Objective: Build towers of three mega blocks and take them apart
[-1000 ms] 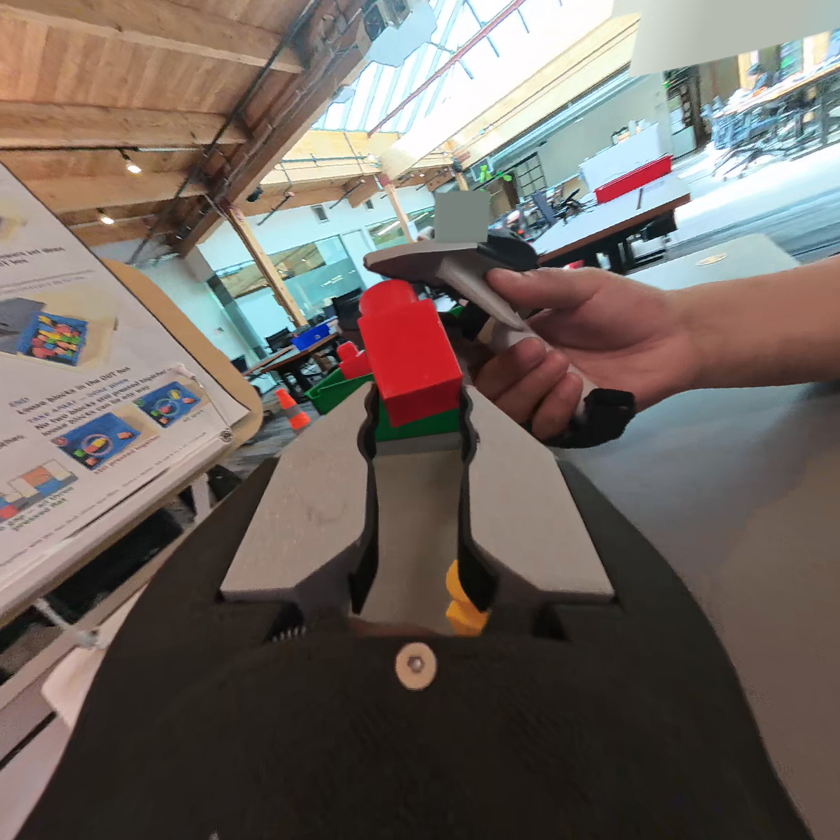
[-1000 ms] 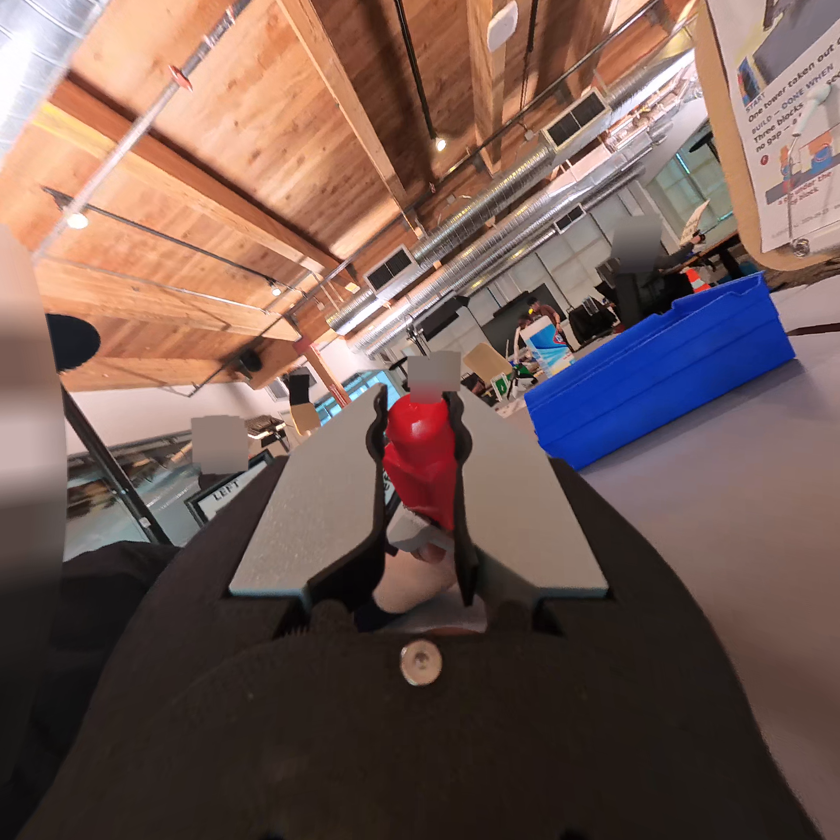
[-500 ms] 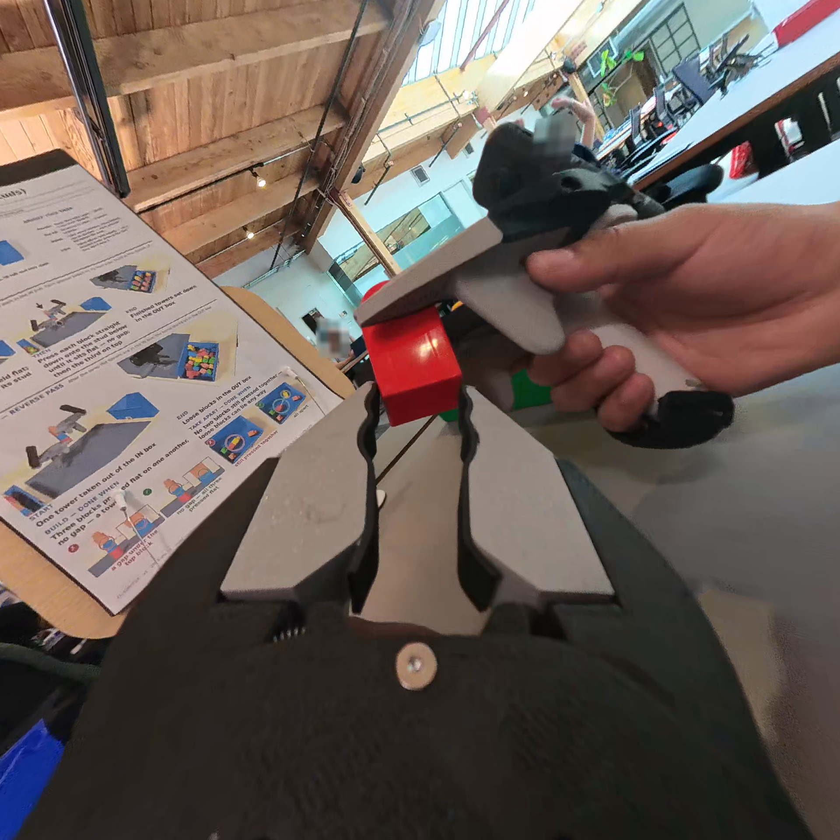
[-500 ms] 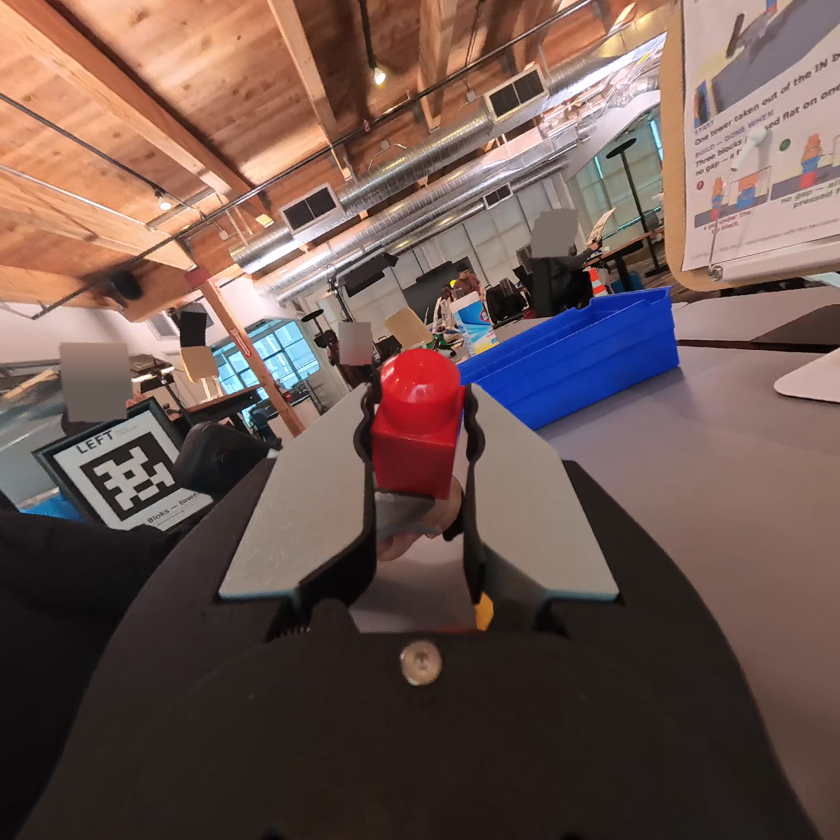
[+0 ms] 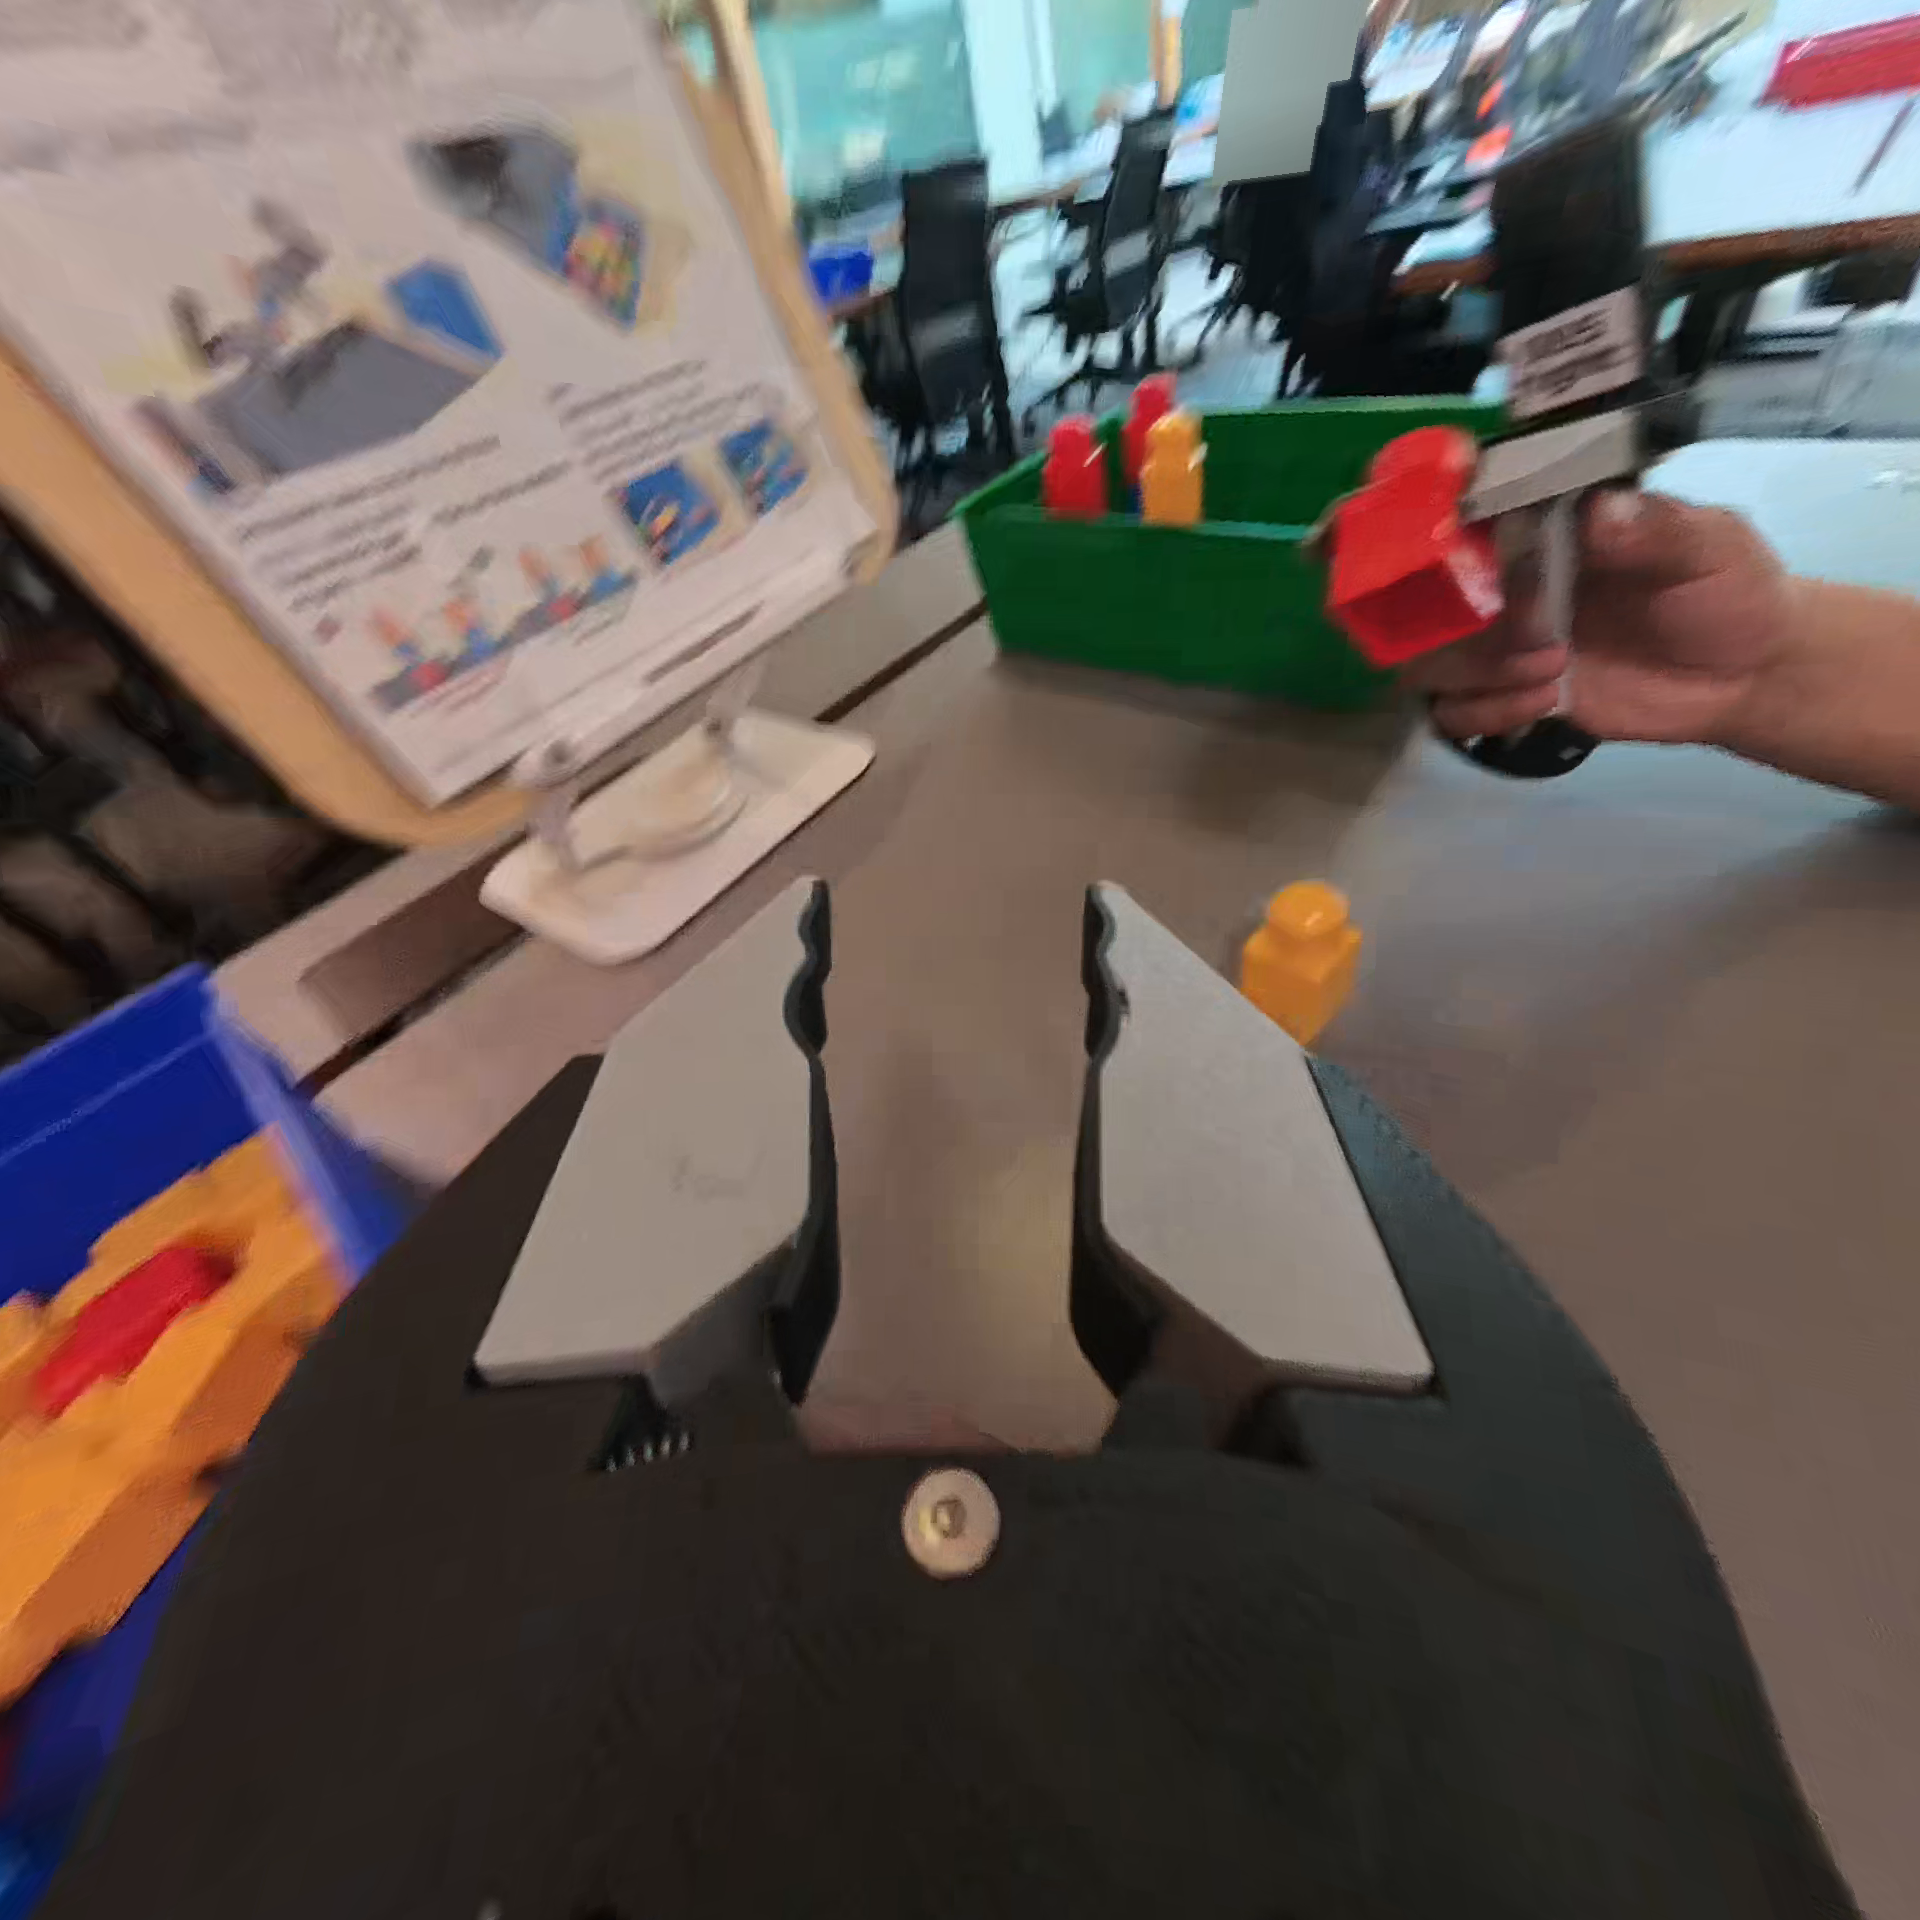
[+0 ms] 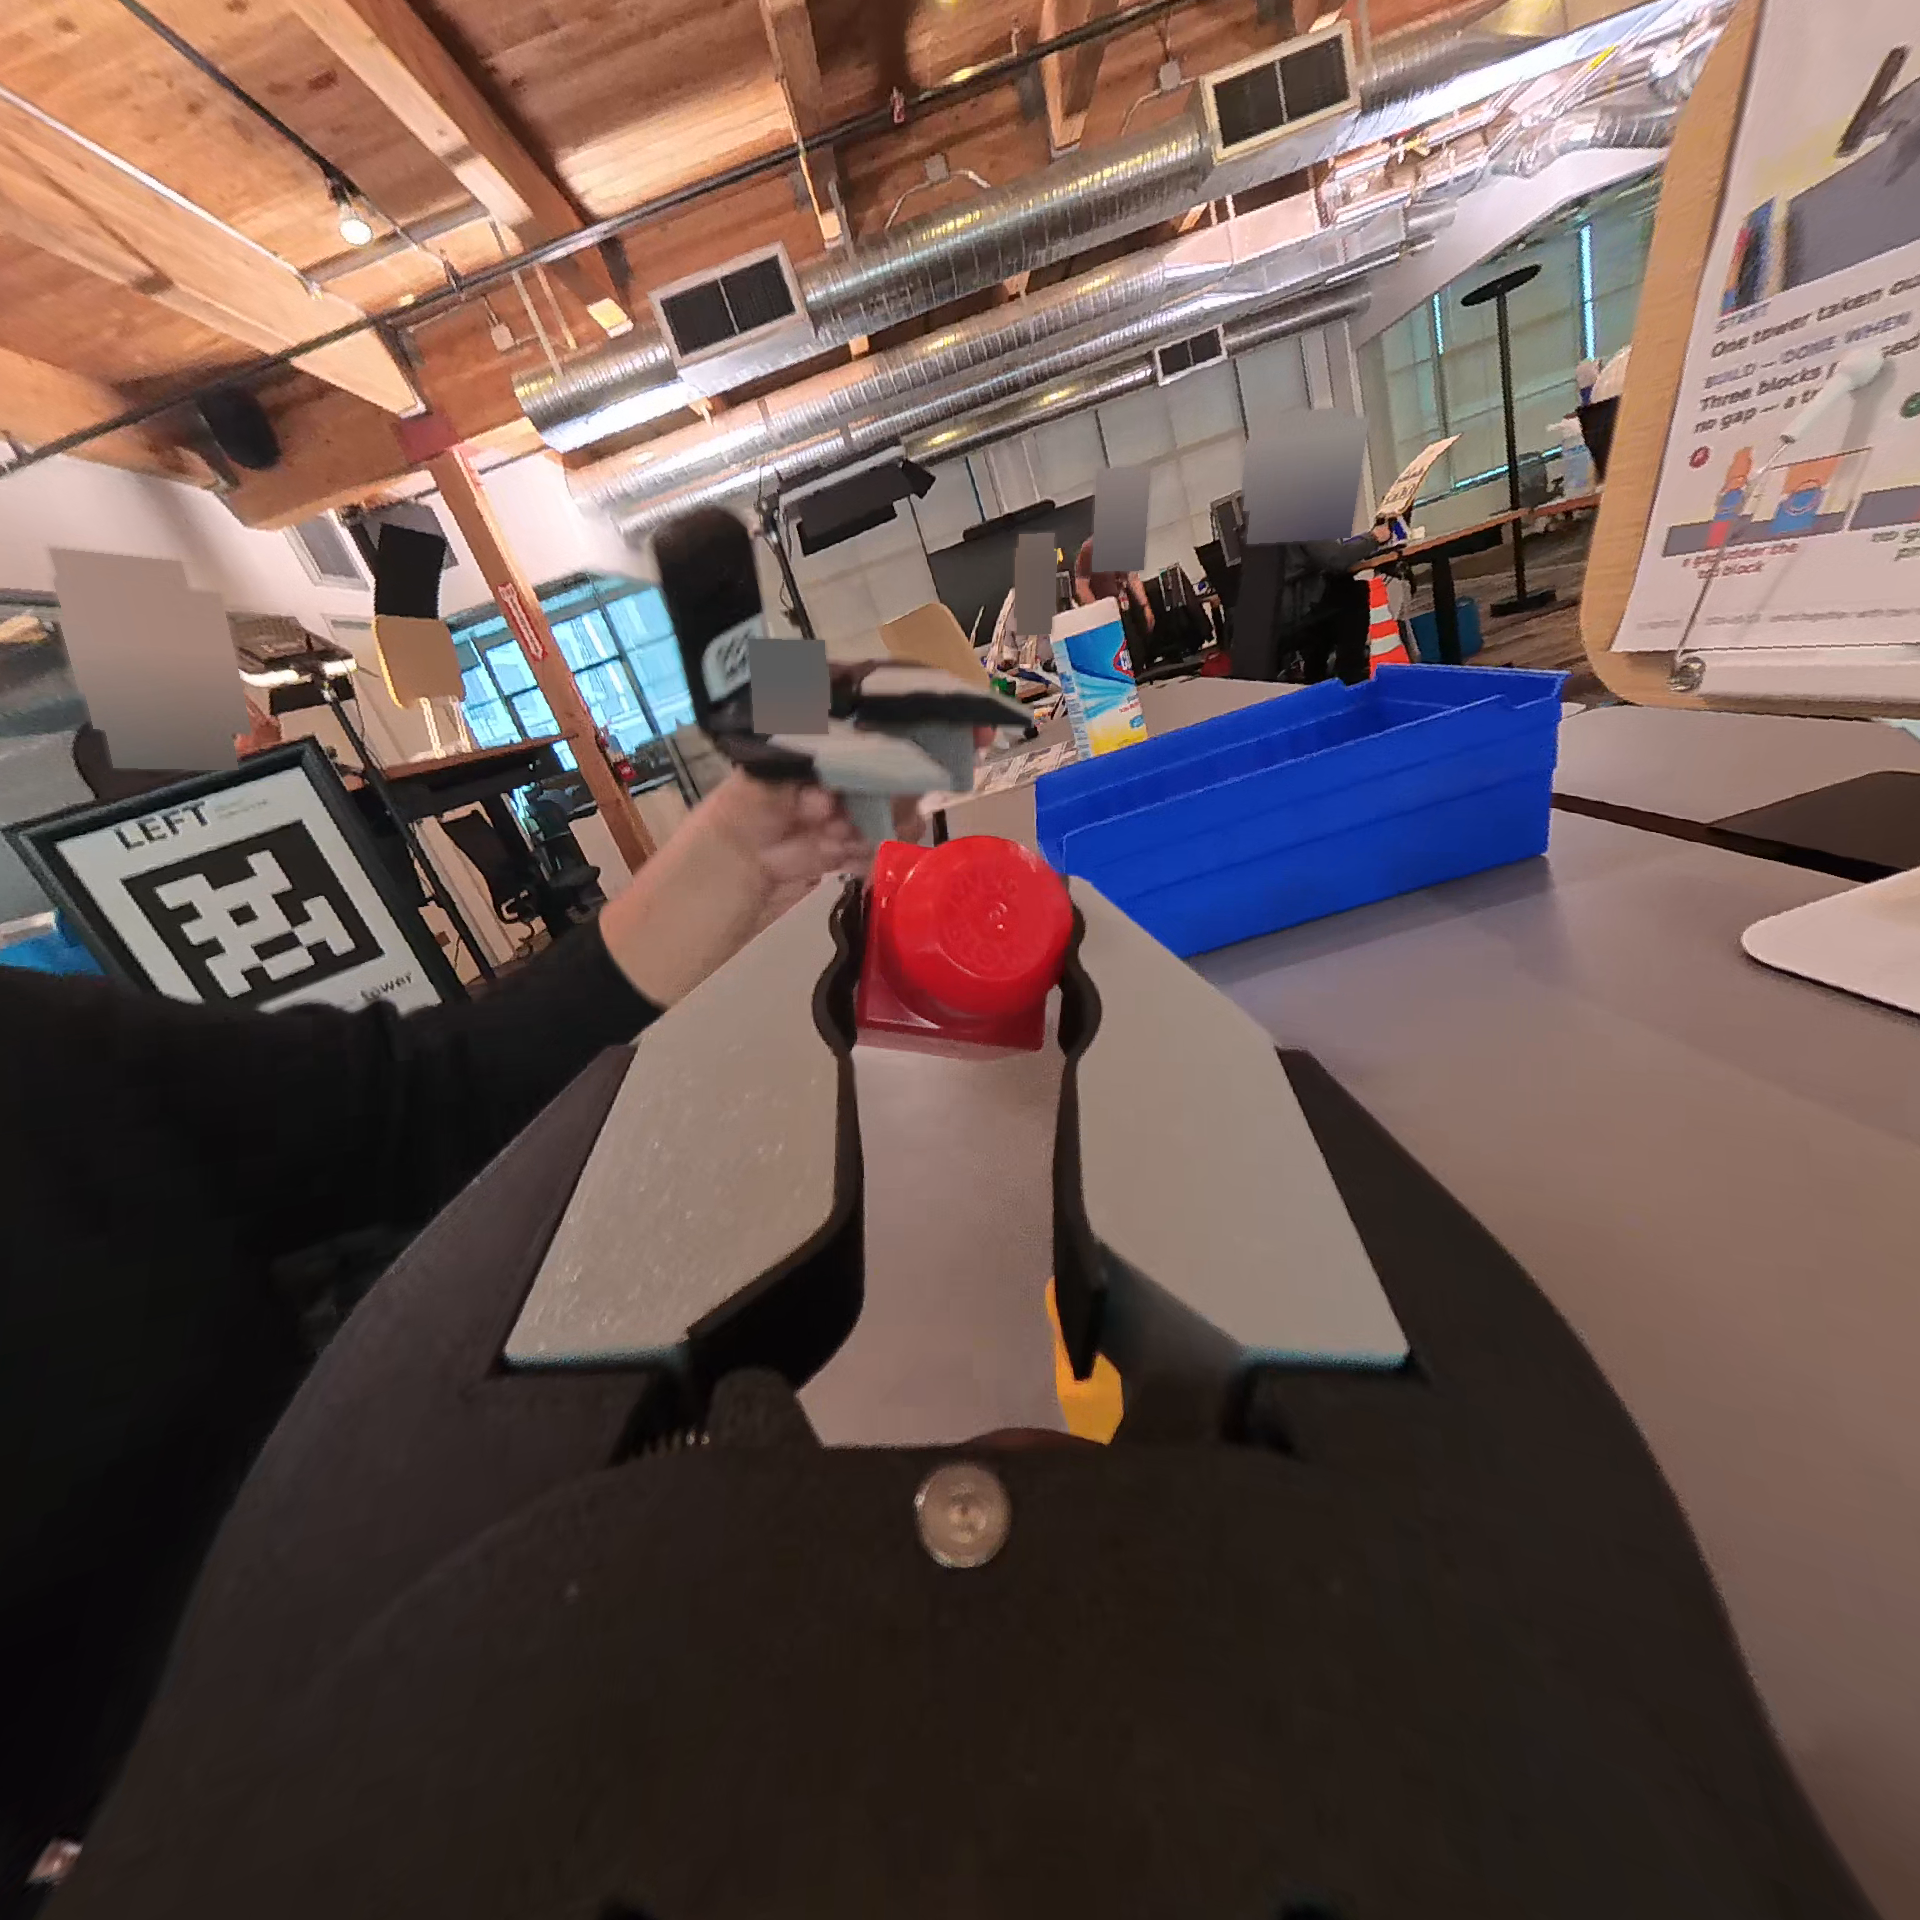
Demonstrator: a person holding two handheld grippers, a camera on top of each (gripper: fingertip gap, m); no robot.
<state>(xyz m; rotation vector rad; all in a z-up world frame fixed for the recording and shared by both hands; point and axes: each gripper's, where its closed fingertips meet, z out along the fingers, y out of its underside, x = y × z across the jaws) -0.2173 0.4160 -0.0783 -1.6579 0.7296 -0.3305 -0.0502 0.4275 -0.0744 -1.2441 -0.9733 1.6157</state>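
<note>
In the left wrist view my left gripper [image 5: 956, 914] is open and empty, low over the grey table [image 5: 1558, 1039]. A yellow block [image 5: 1299, 961] stands on the table just right of its right finger. My right gripper [image 6: 958, 914] is shut on a red block [image 6: 966, 945], with the stud facing the camera and both pads against the block's sides. In the left wrist view it is at the far right, holding the red block [image 5: 1413, 566] in the air before the green bin [image 5: 1174, 592]. The left gripper [image 6: 883, 743] also shows farther off in the right wrist view, above the table.
The green bin holds red and yellow towers [image 5: 1132, 457]. A blue bin [image 5: 125, 1122] at the left holds yellow and red blocks; it also shows in the right wrist view [image 6: 1309, 810]. An instruction board [image 5: 416, 416] on a white stand [image 5: 675, 842] is behind. A framed code sign [image 6: 239, 904] stands at the left. One gripper's finger ends stand about 15 cm off the other's.
My left gripper has opened, let go of the red block and swung down toward the table. My right gripper regripped the red block lower and still holds it.
</note>
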